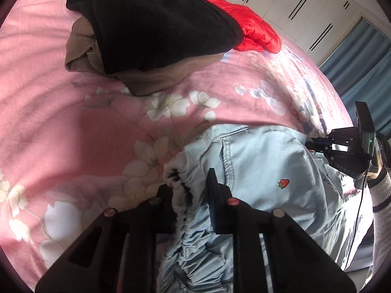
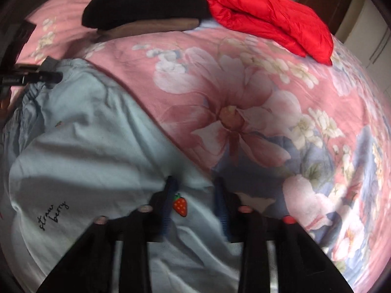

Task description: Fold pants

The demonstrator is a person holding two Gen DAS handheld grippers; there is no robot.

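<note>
Light blue pants with a small strawberry patch lie on a pink floral bedspread. In the left wrist view, my left gripper is shut on the pants' gathered elastic waistband. The right gripper is at the far right edge of the pants, tips closed on the fabric. In the right wrist view, my right gripper pinches the pants beside the strawberry patch. The left gripper clamps the waistband at far left.
A black garment lies on a brown one at the back of the bed. A red puffy jacket is beside them. White wardrobe doors and a blue curtain stand beyond. A person's striped sleeve shows at right.
</note>
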